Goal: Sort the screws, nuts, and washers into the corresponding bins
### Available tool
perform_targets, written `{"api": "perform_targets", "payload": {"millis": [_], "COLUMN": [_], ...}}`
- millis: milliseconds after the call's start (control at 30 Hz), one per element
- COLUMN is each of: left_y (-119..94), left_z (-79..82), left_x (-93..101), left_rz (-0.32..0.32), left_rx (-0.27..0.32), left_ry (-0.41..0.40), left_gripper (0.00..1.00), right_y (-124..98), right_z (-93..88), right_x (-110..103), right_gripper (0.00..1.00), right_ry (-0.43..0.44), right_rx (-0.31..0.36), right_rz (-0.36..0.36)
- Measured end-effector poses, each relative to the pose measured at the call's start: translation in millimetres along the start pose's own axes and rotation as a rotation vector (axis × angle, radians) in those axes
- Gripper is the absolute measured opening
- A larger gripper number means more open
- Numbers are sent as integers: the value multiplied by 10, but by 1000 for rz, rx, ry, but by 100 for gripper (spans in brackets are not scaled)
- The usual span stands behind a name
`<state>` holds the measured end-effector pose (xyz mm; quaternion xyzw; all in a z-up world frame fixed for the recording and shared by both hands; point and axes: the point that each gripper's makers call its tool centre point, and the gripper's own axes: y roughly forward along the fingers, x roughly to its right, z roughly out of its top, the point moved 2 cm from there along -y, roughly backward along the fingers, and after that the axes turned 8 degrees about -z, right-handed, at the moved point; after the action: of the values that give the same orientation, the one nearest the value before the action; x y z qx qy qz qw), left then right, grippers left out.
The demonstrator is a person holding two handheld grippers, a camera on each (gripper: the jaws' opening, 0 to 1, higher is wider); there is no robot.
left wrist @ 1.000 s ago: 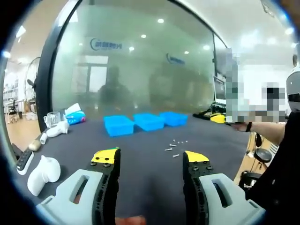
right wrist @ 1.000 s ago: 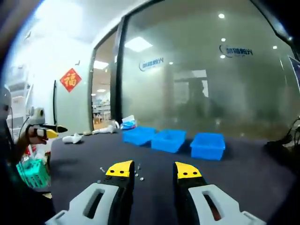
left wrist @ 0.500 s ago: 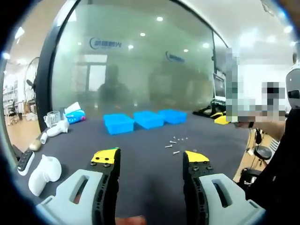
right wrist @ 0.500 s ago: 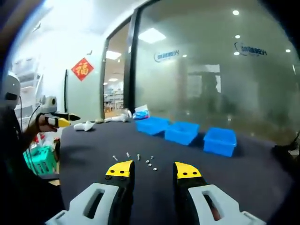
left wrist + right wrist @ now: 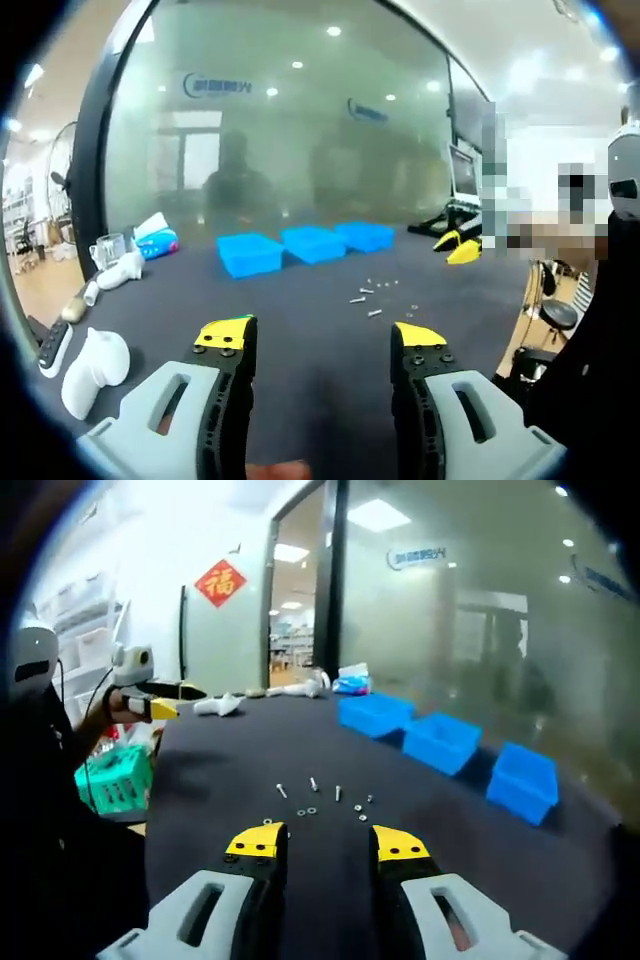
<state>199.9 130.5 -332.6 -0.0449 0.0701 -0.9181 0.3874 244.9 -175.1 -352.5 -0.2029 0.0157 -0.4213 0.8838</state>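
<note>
Small screws, nuts and washers [image 5: 376,296] lie scattered on the dark table [image 5: 300,330], in front of three blue bins [image 5: 313,243] in a row. My left gripper [image 5: 320,335] is open and empty, well short of the hardware. In the right gripper view the same loose parts [image 5: 322,796] lie just beyond my open, empty right gripper [image 5: 328,843]. The bins [image 5: 442,742] run off to the right behind them. The right gripper's yellow tips [image 5: 460,246] show at the table's right side. The left gripper [image 5: 160,692] shows at far left in a person's hand.
White moulded pieces [image 5: 95,365], a dark remote [image 5: 50,345], a glass mug [image 5: 108,252] and a tissue pack [image 5: 160,240] sit along the table's left side. A green basket [image 5: 112,780] stands beside the table. A frosted glass wall rises behind the bins.
The right gripper view has swung and moved in: the loose parts are nearer its jaws and the bins sit further right. The left gripper view shifted slightly. Both grippers stay open.
</note>
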Motion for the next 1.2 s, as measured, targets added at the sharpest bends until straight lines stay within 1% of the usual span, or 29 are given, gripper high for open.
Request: {"api": "perform_targets", "payload": {"millis": [200, 333, 400, 700, 833, 933, 1200], "left_y": [-15, -17, -14, -21, -24, -25, -39], "left_z": [-30, -65, -82, -90, -109, -117, -163], "left_x": [0, 19, 22, 0, -14, -39, -60], "left_rz": [-10, -23, -28, -23, -18, -11, -10], "left_rx": [-11, -21, -26, -23, -29, -29, -30], "left_ry": [5, 5, 0, -8, -13, -18, -30], "left_gripper": [52, 52, 52, 52, 52, 52, 52], "right_y": [85, 164, 180, 445, 576, 681, 902], "right_z": [76, 90, 110, 160, 134, 120, 56], "right_x": [-77, -91, -48, -158, -184, -202, -220], "right_gripper": [29, 28, 28, 27, 27, 26, 24], "right_ry": [-48, -70, -81, -134, -147, -183, -207], "right_rx": [-49, -92, -104, -186, -249, -290, -378], "right_rz": [38, 53, 61, 110, 123, 132, 161]}}
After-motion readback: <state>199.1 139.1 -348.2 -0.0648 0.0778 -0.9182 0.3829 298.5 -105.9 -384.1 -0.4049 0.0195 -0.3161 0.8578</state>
